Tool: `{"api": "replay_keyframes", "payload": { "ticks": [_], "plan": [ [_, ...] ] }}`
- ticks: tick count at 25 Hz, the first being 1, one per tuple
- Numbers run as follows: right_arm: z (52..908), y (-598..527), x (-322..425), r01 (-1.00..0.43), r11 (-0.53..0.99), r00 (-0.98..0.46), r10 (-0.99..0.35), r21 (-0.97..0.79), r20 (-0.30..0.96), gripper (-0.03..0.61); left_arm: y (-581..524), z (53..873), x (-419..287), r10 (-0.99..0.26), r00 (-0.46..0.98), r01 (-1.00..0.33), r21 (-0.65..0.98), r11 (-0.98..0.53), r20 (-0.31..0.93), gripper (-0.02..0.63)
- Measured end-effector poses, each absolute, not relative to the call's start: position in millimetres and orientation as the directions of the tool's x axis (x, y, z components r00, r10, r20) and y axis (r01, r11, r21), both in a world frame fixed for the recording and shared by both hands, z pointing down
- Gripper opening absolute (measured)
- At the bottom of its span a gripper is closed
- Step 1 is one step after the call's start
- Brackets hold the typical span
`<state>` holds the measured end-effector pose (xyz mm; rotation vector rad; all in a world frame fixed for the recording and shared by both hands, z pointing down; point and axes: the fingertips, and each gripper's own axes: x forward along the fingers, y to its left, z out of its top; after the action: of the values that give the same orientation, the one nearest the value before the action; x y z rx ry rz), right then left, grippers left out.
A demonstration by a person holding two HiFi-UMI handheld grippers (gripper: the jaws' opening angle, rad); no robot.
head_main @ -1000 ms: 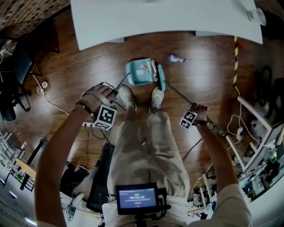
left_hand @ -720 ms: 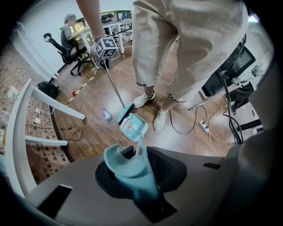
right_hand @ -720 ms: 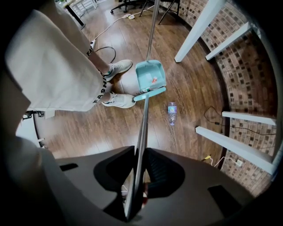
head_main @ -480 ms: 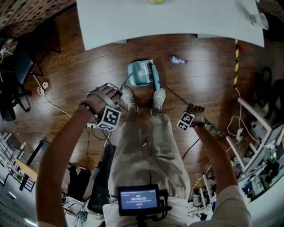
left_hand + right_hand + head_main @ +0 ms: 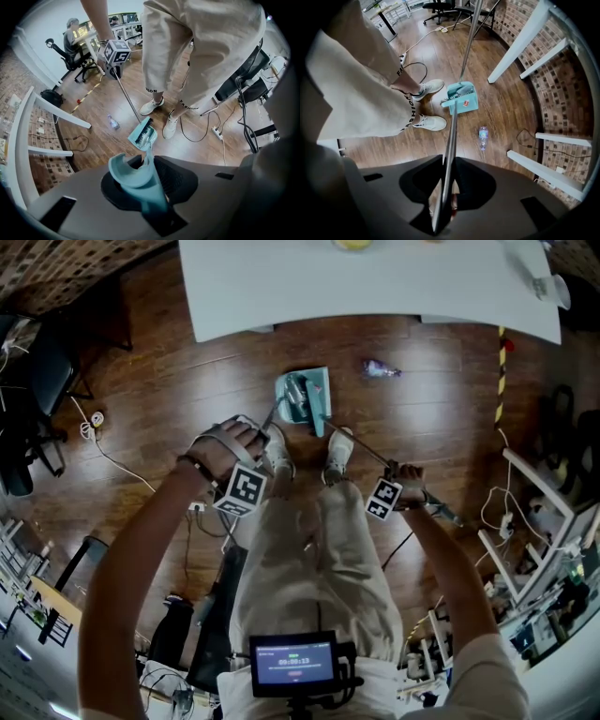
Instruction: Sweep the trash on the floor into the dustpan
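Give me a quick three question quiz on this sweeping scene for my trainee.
1. True or false: the crushed clear plastic bottle lies inside the teal plastic dustpan.
2. Which gripper is shut on the thin metal broom pole? A left, B right.
3. Fill in: the left gripper grips the dustpan's teal ____.
Key: 1 false, it lies on the wooden floor beside it; 2 B, the right gripper; 3 handle.

Beige trousers [image 5: 309, 549] fill mid-frame, black lettering at the hems; white sneakers [image 5: 338, 448] just above them; white short sleeve [image 5: 487, 662] lower right; small lit screen [image 5: 292, 662] at the waist.
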<state>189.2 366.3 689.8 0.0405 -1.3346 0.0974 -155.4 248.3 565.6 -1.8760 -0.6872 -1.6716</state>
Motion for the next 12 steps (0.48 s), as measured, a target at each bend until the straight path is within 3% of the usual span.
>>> {"api": "replay_keyframes", "payload": {
  "ticks": [12],
  "plan": [
    [673,387,177,-0.195,0.979,0.172,0.099,-0.065,0.980,0.107,261,567,-164,0.001,0.112,0.678,-0.076,-0.731,0.994,0.081]
  ]
}}
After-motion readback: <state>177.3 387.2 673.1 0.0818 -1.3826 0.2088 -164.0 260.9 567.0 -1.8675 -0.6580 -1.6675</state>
